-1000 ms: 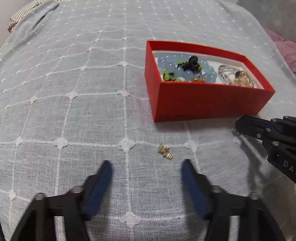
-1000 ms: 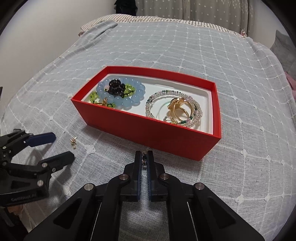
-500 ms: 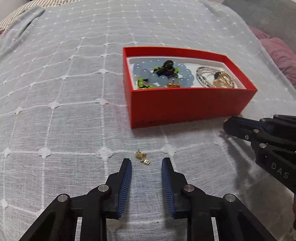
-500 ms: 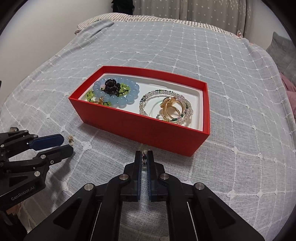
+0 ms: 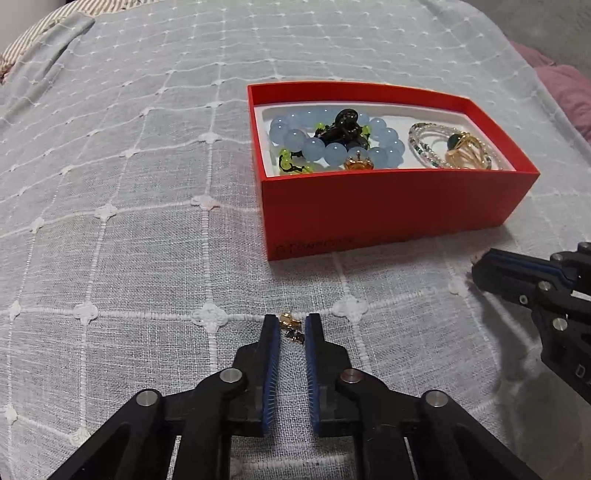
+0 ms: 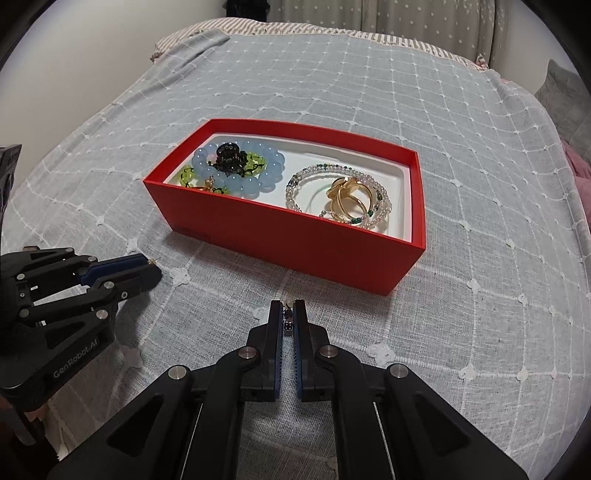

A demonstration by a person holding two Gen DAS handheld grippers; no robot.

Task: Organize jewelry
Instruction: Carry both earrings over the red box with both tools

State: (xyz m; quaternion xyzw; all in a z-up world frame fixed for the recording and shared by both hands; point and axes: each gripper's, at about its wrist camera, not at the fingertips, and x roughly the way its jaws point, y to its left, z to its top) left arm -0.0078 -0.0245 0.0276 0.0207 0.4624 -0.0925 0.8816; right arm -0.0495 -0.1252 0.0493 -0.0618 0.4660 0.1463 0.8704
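A red box point(image 5: 391, 206) with a white lining holds a blue bead bracelet point(image 5: 332, 147), a black clip, green pieces, a clear bead bracelet point(image 5: 428, 144) and gold rings point(image 5: 461, 155). It also shows in the right wrist view point(image 6: 295, 240). My left gripper point(image 5: 291, 326) is shut on a small gold earring point(image 5: 291, 326) just above the bedspread, in front of the box. My right gripper point(image 6: 289, 314) is shut on a small dark beaded earring point(image 6: 287, 320) near the box's front wall. It also shows at the right edge of the left wrist view point(image 5: 491, 269).
A grey bedspread point(image 5: 129, 221) with a white grid covers the bed. A striped pillow point(image 6: 229, 33) lies at the far end, and pink fabric point(image 5: 565, 85) at the right edge. A wall stands to the left.
My left gripper moved forward around the gold earring and closed on it. My right gripper stayed shut on its earring and moved little.
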